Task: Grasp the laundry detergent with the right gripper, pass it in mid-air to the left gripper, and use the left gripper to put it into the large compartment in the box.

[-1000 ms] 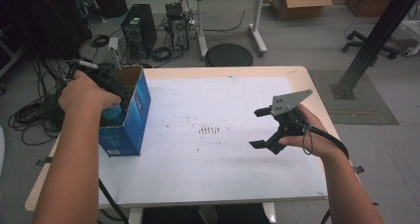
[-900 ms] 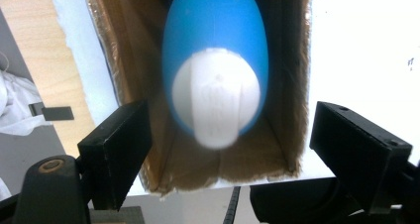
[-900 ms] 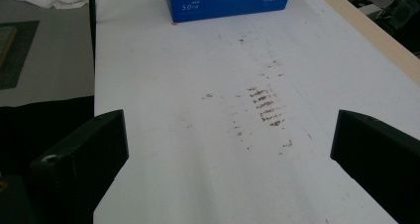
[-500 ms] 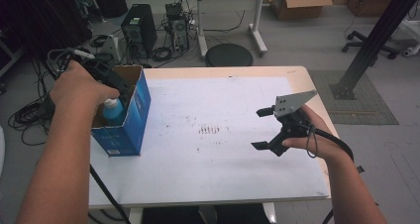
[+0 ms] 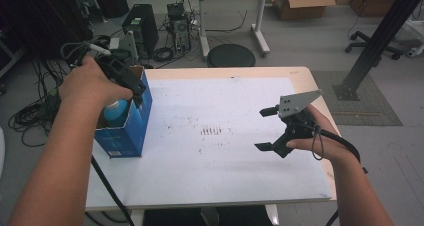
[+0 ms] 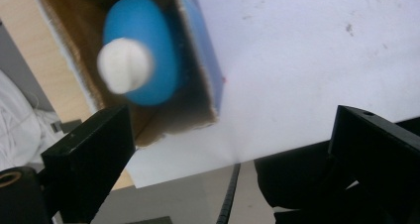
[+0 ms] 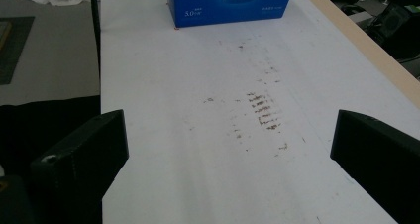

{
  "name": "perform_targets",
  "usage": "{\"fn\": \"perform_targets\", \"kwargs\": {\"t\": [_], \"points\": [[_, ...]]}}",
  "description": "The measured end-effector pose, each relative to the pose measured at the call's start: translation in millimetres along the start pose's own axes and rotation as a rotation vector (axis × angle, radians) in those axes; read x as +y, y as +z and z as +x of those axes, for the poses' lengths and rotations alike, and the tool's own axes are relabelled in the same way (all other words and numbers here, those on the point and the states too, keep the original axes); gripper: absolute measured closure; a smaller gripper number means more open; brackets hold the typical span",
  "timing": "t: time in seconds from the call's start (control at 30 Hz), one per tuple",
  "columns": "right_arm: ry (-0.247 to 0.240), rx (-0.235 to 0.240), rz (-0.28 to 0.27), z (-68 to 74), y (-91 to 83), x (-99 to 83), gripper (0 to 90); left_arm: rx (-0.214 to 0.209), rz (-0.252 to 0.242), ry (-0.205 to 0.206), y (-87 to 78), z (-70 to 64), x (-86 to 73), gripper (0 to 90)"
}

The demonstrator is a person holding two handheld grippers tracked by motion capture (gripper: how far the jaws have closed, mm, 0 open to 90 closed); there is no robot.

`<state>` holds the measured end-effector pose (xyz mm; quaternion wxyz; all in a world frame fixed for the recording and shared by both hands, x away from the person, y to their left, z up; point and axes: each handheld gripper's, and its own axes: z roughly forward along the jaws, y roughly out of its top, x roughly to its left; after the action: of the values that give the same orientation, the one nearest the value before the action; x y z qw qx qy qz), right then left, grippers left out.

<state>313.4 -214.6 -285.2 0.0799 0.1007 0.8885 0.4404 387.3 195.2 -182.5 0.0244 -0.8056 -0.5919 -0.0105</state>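
A blue cardboard box (image 5: 126, 136) stands open-topped at the table's left edge. Inside it stands a blue bottle (image 5: 115, 112) with a white cap (image 6: 124, 65). My left gripper (image 5: 139, 94) hovers just above the box's right rim, open, with nothing between its fingers. In the left gripper view the bottle (image 6: 156, 50) sits upright inside the box (image 6: 200, 55), well beyond the left gripper (image 6: 233, 149). My right gripper (image 5: 261, 129) is held open over the right half of the table, empty. The right gripper view looks across the table from the right gripper (image 7: 228, 149) to the box (image 7: 230, 3).
The white table (image 5: 225, 186) bears a patch of brown marks (image 5: 212, 131) at its middle. The left gripper's black cable (image 5: 107, 186) hangs off the front left. Beyond the table lie computer cases, cables and a round stool on the floor.
My left gripper has lifted up and back out of the box, leaving the blue bottle standing inside. The right gripper has barely moved.
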Motion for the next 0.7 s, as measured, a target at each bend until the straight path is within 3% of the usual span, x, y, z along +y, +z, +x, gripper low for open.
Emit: {"fn": "perform_targets", "kwargs": {"t": [0.27, 0.4, 0.43, 0.47, 0.5, 0.53, 0.57, 0.6, 0.67, 0.7], "points": [[-0.008, -0.005, 0.011, 2.6, -4.3, 5.0, 1.6, -0.006, 0.008, 0.145, -5.6, -35.4, 2.1, 0.2], [-0.022, -0.010, 0.033, 2.2, -9.0, 12.9, 1.6, -0.016, 0.002, 0.284, -7.2, -62.5, 2.0, 0.2], [-0.025, -0.014, 0.038, 1.7, -10.1, 15.0, 1.6, -0.016, 0.002, 0.284, -7.2, -62.5, 2.0, 0.2], [-0.025, -0.014, 0.038, 1.7, -10.1, 15.0, 1.6, -0.029, -0.008, 0.309, -7.8, -68.4, 1.6, 0.2], [-0.026, -0.015, 0.049, 0.4, -12.0, 19.9, 1.6, -0.047, -0.013, 0.368, -8.3, -79.4, 1.3, 0.3], [-0.026, -0.015, 0.049, 0.4, -12.0, 19.9, 1.6, -0.047, -0.013, 0.368, -8.3, -79.4, 1.3, 0.2], [-0.039, -0.015, 0.072, -0.5, -13.1, 25.4, 1.6, -0.060, -0.014, 0.424, -7.6, -88.4, 1.5, 0.2], [-0.039, -0.015, 0.072, -0.5, -13.1, 25.4, 1.6, -0.060, -0.014, 0.424, -7.6, -88.4, 1.5, 0.2], [-0.052, -0.008, 0.106, -1.1, -14.3, 31.8, 1.7, -0.071, -0.028, 0.480, -6.8, -96.1, 0.8, 0.2], [-0.072, 0.009, 0.148, -1.5, -15.6, 38.3, 1.8, -0.085, -0.030, 0.510, -6.7, -98.9, 0.3, 0.2]]}}
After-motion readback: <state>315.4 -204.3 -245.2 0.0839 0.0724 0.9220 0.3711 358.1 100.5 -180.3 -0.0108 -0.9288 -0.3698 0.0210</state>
